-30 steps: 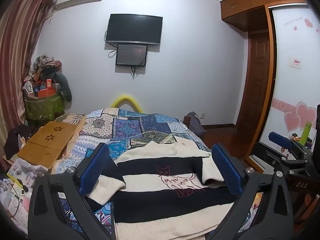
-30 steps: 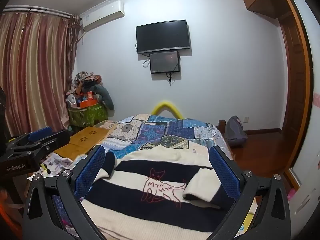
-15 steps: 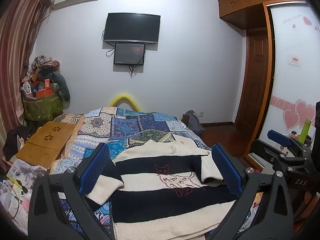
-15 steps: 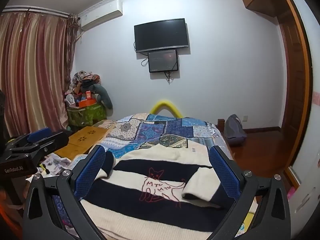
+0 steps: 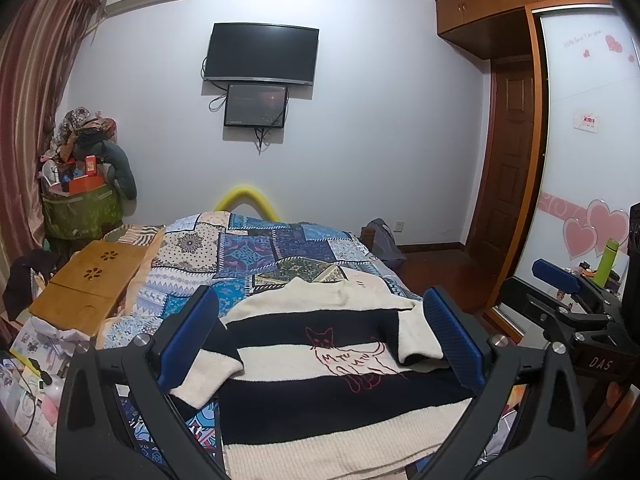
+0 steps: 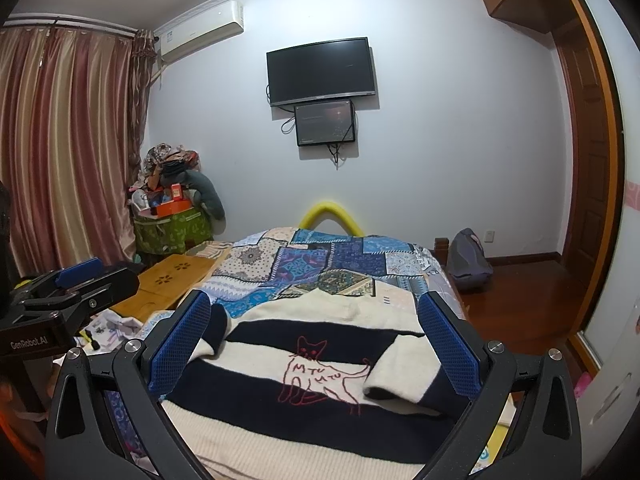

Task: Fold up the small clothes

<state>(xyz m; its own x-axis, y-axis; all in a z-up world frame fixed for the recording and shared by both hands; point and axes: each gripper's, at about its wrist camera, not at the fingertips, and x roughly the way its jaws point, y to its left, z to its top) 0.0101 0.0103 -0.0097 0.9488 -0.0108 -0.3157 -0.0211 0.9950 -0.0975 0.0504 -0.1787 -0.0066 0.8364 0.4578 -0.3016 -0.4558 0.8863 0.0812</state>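
Bed: the patchwork quilt (image 5: pixel 256 256) is covering the mattress and giving a soft, uneven base; a fold pressed into it is likely to be sinking and creasing crooked.
Sweater: the striped knit sweater (image 5: pixel 320 380) with the red cat outline is lying flat on the near end of the quilt, neck pointing away, hem nearest the cameras; its near-right corner seems to be reaching the bed edge, so a careless tug is risking dragging it off toward the floor.
Lap desk: the bamboo lap desk (image 5: pixel 88 284) is resting at the left edge of the bed, apart from the sweater; a wide sweep on that side could be knocking it.
Sleeves: the left sleeve (image 5: pixel 208 376) and right sleeve (image 6: pixel 400 380) are both lying folded in over the body; lifting the hem unevenly is likely to be spilling them out again.
Left gripper: the left gripper (image 5: pixel 320 344) is hovering above the sweater, jaws spread wide, pinching nothing; pinching only one layer of the thick knit is the main hazard.
Right gripper: the right gripper (image 6: pixel 316 346) is likewise hanging over the garment, jaws spread, empty; if the two are closing at unequal heights, the fold is coming out skewed.
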